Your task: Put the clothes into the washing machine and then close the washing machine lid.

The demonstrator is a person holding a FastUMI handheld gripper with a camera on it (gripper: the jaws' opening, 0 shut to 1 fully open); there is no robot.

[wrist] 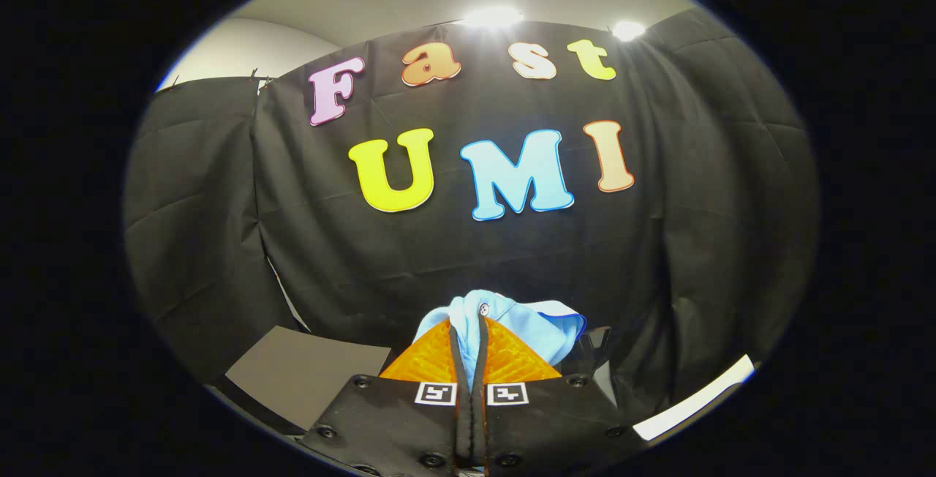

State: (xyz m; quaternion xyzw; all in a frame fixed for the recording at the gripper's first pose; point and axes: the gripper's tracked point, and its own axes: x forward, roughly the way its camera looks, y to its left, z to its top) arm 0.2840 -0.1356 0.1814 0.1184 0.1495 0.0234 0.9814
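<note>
A light blue cloth garment with a small snap button (504, 320) is pinched between the fingers of the gripper (472, 331), bunched just ahead of their tips and lifted before the black booth wall (695, 228). The jaws are closed on it. A grey flat panel (307, 371) lies below. The grip should be kept firm until the garment is carried over the washer's opening.

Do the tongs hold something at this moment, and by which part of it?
Yes. The tongs are shut on a light blue garment, pinching a fold of its cloth beside a small snap button; the rest bunches up just beyond the fingertips.
</note>
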